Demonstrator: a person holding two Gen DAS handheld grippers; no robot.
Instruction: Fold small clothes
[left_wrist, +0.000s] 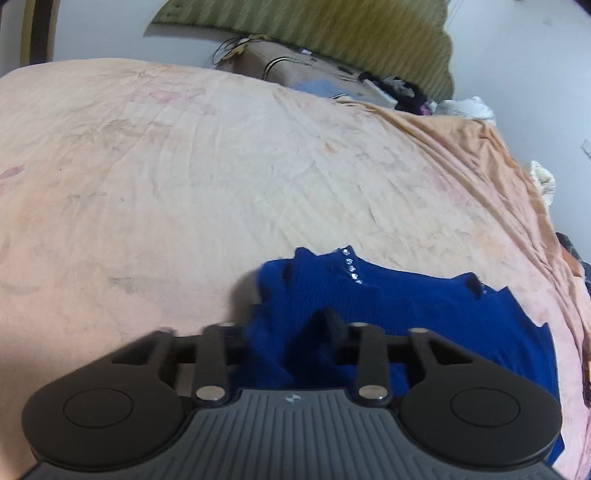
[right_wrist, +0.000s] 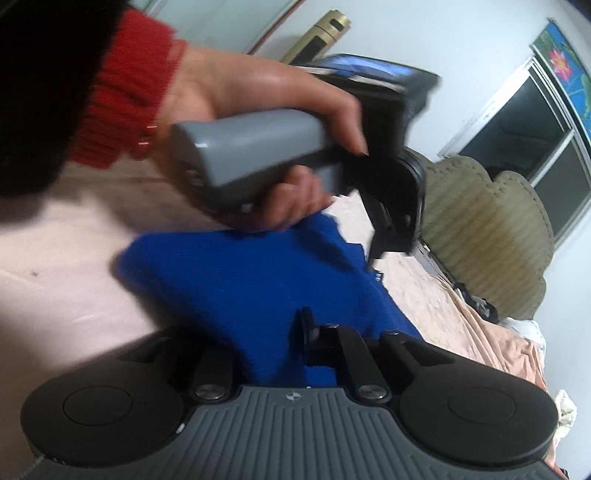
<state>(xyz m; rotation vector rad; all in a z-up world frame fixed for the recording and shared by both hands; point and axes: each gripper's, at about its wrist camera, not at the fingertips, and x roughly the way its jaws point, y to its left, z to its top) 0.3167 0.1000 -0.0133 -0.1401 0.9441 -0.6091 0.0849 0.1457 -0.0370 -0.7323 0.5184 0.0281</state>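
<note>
While both grippers pinch it, blue knit top overlies bedsheet.

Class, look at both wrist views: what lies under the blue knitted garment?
Under the blue garment lies the peach bedsheet, showing all round it. The sheet directly beneath is covered, so anything there cannot be seen.

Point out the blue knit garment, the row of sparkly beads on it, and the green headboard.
blue knit garment (left_wrist: 424, 306): left wrist view, middle of fabric.
sparkly beads (left_wrist: 351, 266): left wrist view, mid-row.
green headboard (left_wrist: 332, 33): left wrist view, striped padding.
</note>
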